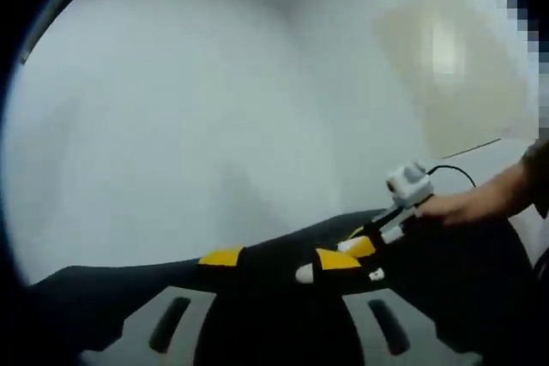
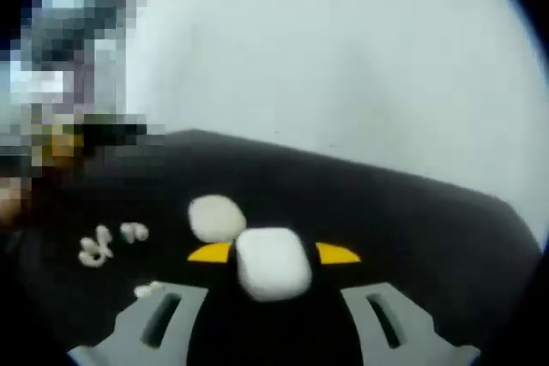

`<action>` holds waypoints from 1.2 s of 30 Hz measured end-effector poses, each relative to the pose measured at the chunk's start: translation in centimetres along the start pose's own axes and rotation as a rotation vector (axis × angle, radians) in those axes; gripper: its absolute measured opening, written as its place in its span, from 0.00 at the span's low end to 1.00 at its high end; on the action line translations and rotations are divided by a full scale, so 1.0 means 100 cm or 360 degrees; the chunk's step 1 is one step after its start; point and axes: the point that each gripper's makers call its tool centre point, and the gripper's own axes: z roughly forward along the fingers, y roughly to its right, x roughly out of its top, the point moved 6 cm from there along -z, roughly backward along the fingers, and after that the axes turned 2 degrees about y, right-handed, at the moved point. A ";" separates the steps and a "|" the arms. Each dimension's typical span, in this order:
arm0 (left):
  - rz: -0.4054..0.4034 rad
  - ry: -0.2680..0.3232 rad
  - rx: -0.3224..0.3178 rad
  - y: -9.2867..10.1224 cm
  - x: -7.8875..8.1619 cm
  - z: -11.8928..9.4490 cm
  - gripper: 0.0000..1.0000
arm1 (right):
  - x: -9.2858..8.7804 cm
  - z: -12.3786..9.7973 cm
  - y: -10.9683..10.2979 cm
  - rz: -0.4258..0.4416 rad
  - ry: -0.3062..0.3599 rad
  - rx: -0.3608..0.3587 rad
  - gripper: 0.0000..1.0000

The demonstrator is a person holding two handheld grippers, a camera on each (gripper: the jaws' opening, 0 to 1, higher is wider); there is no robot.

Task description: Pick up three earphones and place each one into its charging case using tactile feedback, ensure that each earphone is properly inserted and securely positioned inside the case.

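Observation:
In the right gripper view a white, rounded-square charging case (image 2: 273, 263) lies on the black table between the yellow tips of my right gripper (image 2: 274, 253). Its jaws stand wide, each close to a side of the case. A second, rounder white case (image 2: 214, 216) sits just behind it. Small white earphones (image 2: 96, 246) lie to the left, and one more earphone (image 2: 147, 289) lies by the left jaw. My left gripper (image 1: 280, 258) hangs open above the table with nothing held. A white earphone (image 1: 304, 273) lies beyond its tips. The right gripper (image 1: 373, 242) enters there, held by a hand (image 1: 467, 206).
The black table (image 2: 412, 220) stands against a plain white wall (image 1: 171, 126). A black cable (image 1: 455, 169) runs from the right gripper. Another small white piece (image 1: 376, 274) lies on the table near the left gripper's right jaw.

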 end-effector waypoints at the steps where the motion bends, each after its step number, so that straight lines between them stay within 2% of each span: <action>1: 0.0004 -0.0003 0.0000 0.000 0.000 0.000 0.28 | 0.002 -0.007 -0.006 -0.0014 -0.0001 0.0018 0.36; 5: 0.0013 -0.0003 0.0000 0.001 0.000 -0.001 0.28 | 0.000 -0.035 -0.029 0.0017 0.0020 0.0143 0.35; 7: 0.0021 -0.0006 0.0008 0.001 0.000 -0.002 0.28 | -0.004 -0.045 -0.041 0.0057 0.0009 0.0204 0.35; 10: 0.0011 -0.0010 0.0021 0.000 -0.001 -0.004 0.28 | -0.014 -0.057 -0.063 0.0032 -0.0026 0.0284 0.35; 15: 0.0032 -0.0034 0.0023 0.001 -0.003 -0.005 0.28 | -0.027 -0.069 -0.091 0.0024 -0.0067 0.0357 0.35; 19: 0.0042 -0.0047 0.0027 0.002 -0.005 -0.006 0.28 | -0.038 -0.074 -0.104 0.0060 -0.0115 0.0403 0.35; 22: 0.0043 -0.0050 0.0026 0.002 -0.005 -0.006 0.28 | -0.041 -0.073 -0.105 0.0150 -0.0105 0.0373 0.36; 24: 0.0044 -0.0051 0.0026 0.002 -0.005 -0.006 0.28 | -0.043 -0.071 -0.105 0.0240 -0.0135 0.0320 0.36; 25: 0.0045 -0.0053 0.0025 0.002 -0.005 -0.006 0.28 | -0.044 -0.069 -0.106 0.0239 -0.0141 0.0316 0.36; 26: 0.0046 -0.0055 0.0024 0.002 -0.006 -0.006 0.28 | -0.048 -0.068 -0.107 0.0219 -0.0176 0.0311 0.36; 30: 0.0057 -0.0072 0.0010 0.004 -0.007 -0.006 0.28 | -0.055 -0.071 -0.114 -0.0140 -0.0160 0.0301 0.36; 32: 0.0072 -0.0079 -0.0005 0.006 -0.008 -0.006 0.28 | -0.053 -0.075 -0.114 -0.0077 -0.0185 0.0329 0.37; 34: 0.0094 -0.0087 -0.0021 0.008 -0.008 -0.005 0.28 | -0.048 -0.083 -0.113 0.0012 -0.0165 0.0382 0.39; 36: 0.0105 -0.0086 -0.0038 0.011 -0.007 -0.006 0.28 | -0.047 -0.092 -0.106 0.0003 -0.0168 0.0399 0.39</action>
